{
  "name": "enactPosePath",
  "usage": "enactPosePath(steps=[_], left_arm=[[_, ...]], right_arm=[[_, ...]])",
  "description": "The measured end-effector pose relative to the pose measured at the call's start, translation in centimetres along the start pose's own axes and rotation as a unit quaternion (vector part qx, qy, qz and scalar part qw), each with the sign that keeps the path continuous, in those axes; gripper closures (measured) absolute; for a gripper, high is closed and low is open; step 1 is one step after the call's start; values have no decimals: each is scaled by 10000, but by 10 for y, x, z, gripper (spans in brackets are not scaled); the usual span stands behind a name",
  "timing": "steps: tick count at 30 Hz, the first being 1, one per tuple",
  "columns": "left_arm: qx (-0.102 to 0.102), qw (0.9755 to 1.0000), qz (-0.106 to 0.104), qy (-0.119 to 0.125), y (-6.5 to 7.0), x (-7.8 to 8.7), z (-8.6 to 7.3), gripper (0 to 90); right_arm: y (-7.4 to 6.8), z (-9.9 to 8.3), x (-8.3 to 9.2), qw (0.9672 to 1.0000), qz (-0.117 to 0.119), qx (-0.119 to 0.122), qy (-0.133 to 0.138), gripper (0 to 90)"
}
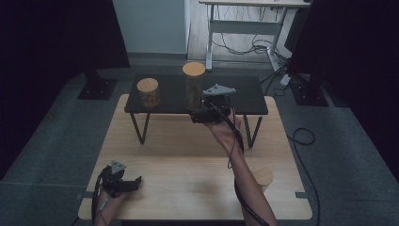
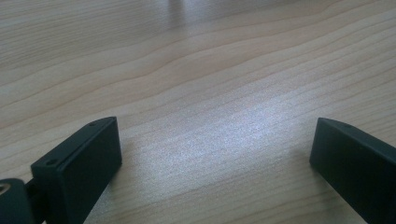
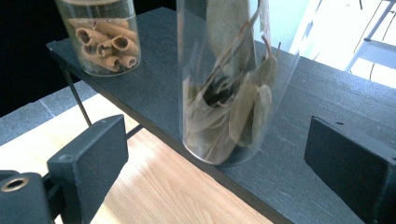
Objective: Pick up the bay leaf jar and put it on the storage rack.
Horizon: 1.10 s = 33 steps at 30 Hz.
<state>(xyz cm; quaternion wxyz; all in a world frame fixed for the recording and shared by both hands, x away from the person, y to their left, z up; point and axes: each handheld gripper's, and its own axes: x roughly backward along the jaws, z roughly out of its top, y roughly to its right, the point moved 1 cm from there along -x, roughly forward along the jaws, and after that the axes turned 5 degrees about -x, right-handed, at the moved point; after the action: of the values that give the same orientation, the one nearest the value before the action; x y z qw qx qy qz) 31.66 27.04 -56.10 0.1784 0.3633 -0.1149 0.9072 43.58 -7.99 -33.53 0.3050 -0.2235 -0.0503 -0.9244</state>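
Tall leaf jar [image 3: 229,88] is seen standing upright near front edge of black shelf [image 3: 154,60], between spread jaws of right gripper [image 3: 215,154], pads not pressed on glass. Cinnamon jar [image 3: 100,37] is seen well apart on same shelf. Left gripper [image 2: 212,154] is held low over wooden table [image 2: 196,70], jaws apart, nothing between. Risk judged: jar tipped or pushed off shelf edge if one pad lands first; smooth glass slipped if clamped too low.

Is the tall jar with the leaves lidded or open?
Lidded: the tall jar on the black shelf wears a round wooden lid.
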Motion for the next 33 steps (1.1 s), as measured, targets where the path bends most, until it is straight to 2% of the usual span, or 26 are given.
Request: enactPosePath(steps=[15,33], left_arm=[[0,10000,0,0,0,0,0,17],[1,10000,1,-2,0,0,0,18]], right_arm=[[2,-11,18,10000,29,48,25,64],[13,-27,44,9999,-79,36,78,69]])
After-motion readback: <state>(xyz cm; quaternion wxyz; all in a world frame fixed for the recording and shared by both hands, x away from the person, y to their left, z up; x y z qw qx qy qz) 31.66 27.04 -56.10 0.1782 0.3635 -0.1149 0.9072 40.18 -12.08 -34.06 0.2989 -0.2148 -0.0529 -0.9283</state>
